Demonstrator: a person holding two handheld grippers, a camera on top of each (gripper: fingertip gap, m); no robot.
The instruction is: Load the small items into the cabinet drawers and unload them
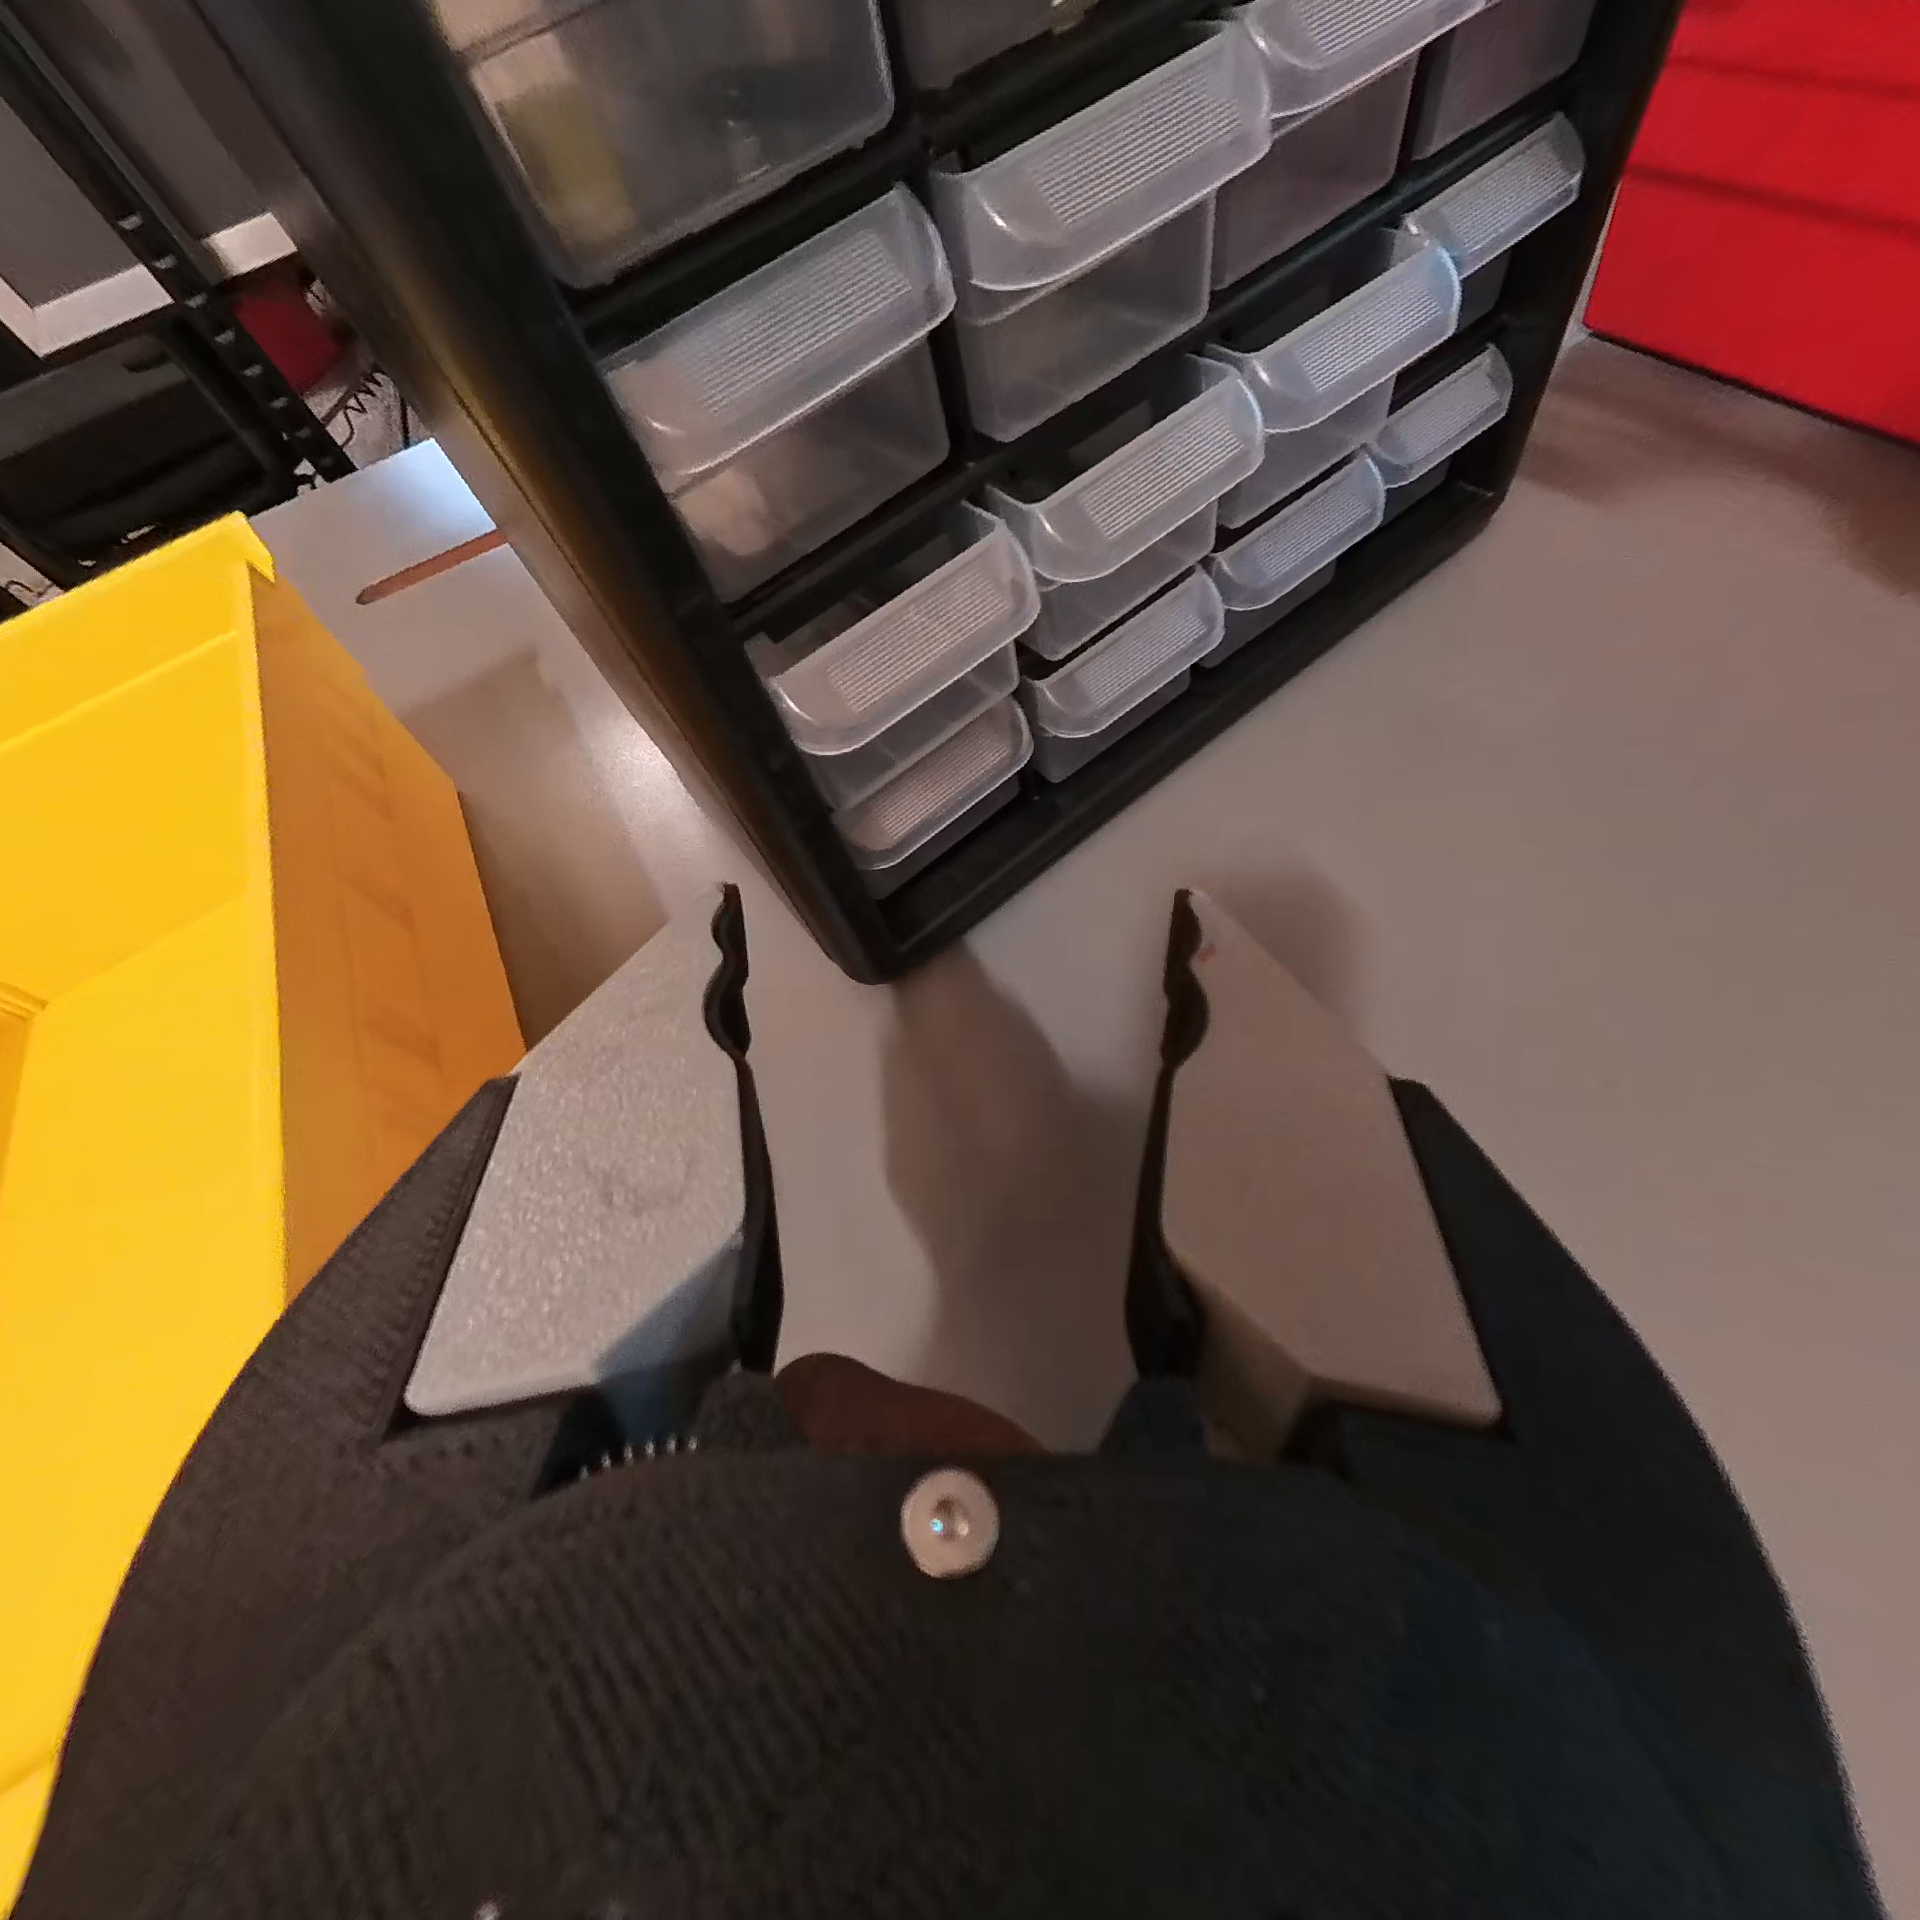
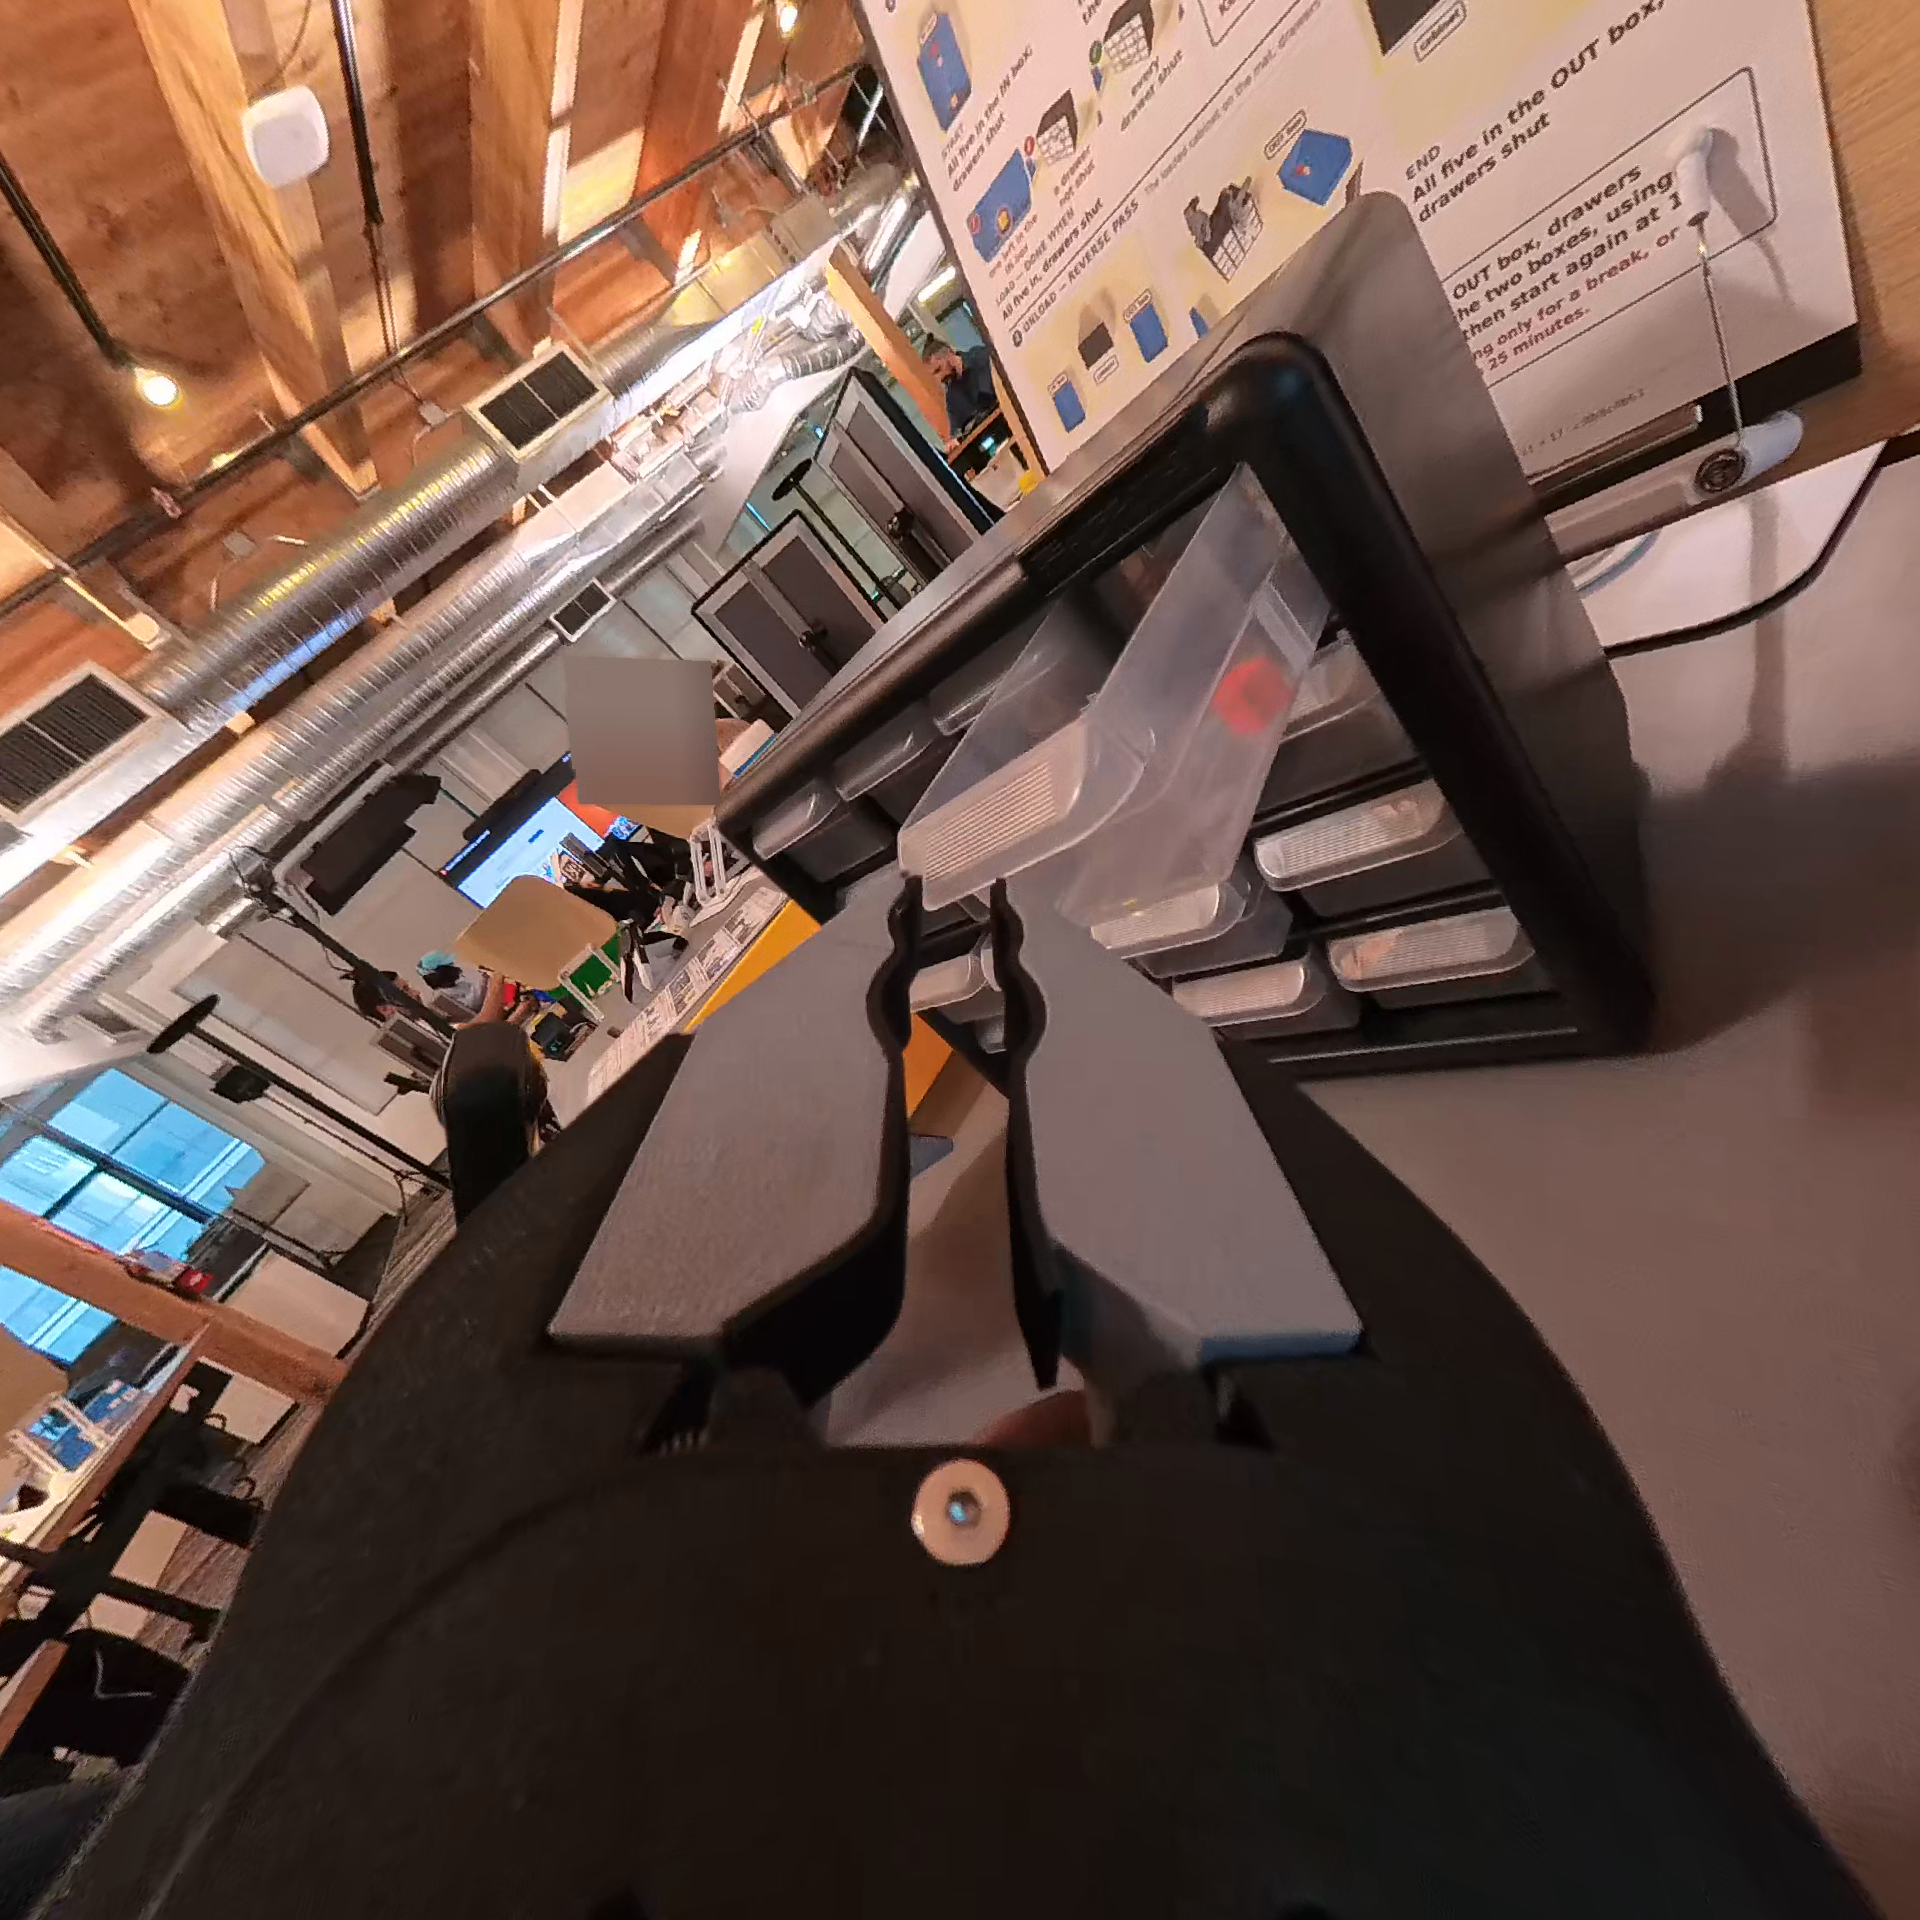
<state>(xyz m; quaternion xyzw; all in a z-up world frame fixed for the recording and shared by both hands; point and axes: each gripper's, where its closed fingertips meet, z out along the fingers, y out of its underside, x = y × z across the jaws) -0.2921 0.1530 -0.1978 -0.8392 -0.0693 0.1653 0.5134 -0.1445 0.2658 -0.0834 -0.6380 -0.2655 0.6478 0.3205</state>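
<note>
Hovering over the grey table (image 1: 1558, 831), the left gripper (image 1: 956, 914) gapes wide and empty, the black cabinet (image 1: 582, 499) at its twelve o'clock. The right gripper (image 2: 954, 902), tips nearly together, touches the handle of a pulled-out clear drawer (image 2: 1122, 748) holding a red item (image 2: 1252, 698).

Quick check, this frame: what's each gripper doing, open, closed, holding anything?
Left gripper: open, empty, above the table.
Right gripper: nearly shut at the handle of the pulled-out drawer; grip cannot be told.

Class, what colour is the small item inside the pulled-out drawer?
Red; the right wrist view shows it best.
</note>
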